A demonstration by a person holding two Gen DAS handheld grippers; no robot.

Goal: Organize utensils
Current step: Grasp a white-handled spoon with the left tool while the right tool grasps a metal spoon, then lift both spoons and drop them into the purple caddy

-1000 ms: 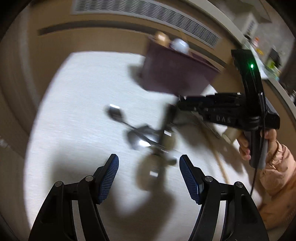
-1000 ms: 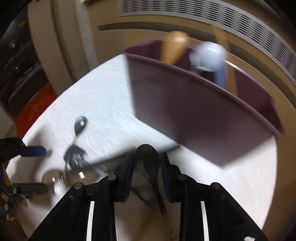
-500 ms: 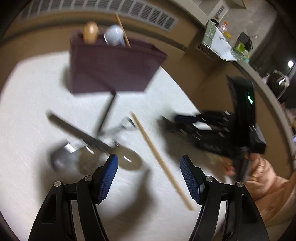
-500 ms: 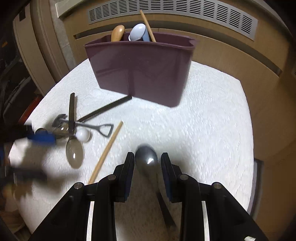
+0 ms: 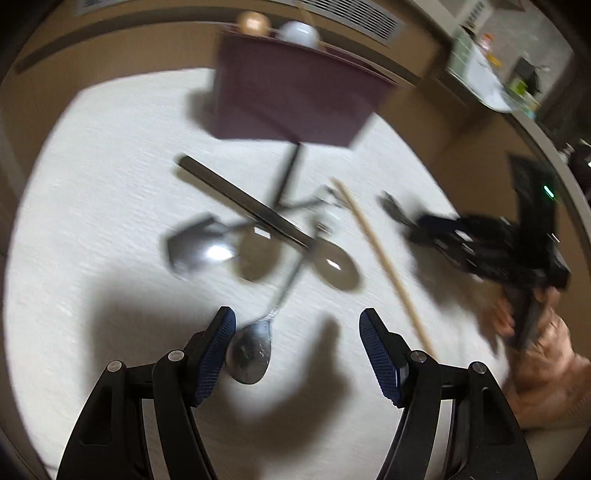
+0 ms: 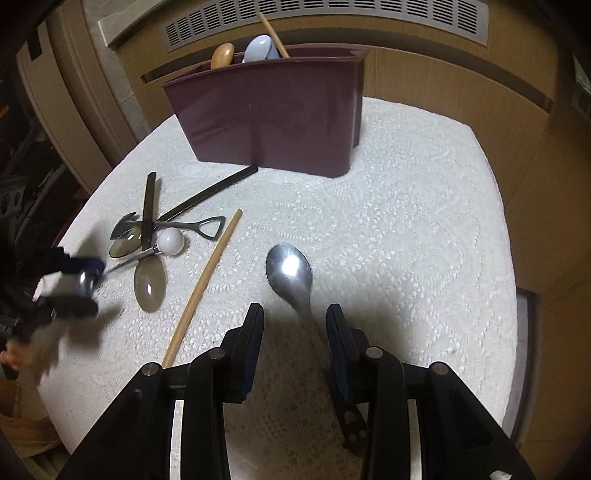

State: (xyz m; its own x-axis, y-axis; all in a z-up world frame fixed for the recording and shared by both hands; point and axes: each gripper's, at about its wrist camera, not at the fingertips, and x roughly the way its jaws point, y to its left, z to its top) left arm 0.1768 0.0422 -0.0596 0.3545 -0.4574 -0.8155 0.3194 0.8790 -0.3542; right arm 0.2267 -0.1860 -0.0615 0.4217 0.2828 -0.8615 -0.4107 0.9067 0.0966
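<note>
Utensils lie scattered on a round table (image 6: 424, 206) covered in white textured cloth. At the far side stands a maroon caddy (image 6: 273, 114), upright, already holding a wooden spoon (image 6: 222, 55), a pale blue spoon (image 6: 261, 48) and a chopstick (image 6: 273, 35), all sticking up past its rim.

Right gripper (image 6: 294, 323) sits low over the cloth with its fingers released, a gap on each side of a steel spoon (image 6: 290, 271). That spoon lies bowl up, its handle running back between the fingers; neither pad appears to touch it.

Left of it lies a second chopstick (image 6: 201, 288), slanted. Further left is a loose pile: a black stick (image 6: 147, 214) crossing a grey shovel-handled piece (image 6: 192, 225), a white ball (image 6: 170, 241) and a large dull spoon (image 6: 149, 284).

Left gripper (image 5: 297, 328) hangs wide open above the near edge of that pile. A small spoon (image 5: 249, 354) lies with its bowl just beside the left finger (image 5: 216, 354); whether they touch cannot be told. The left view is motion-blurred, and the right gripper shows there as a dark smear at the right.
</note>
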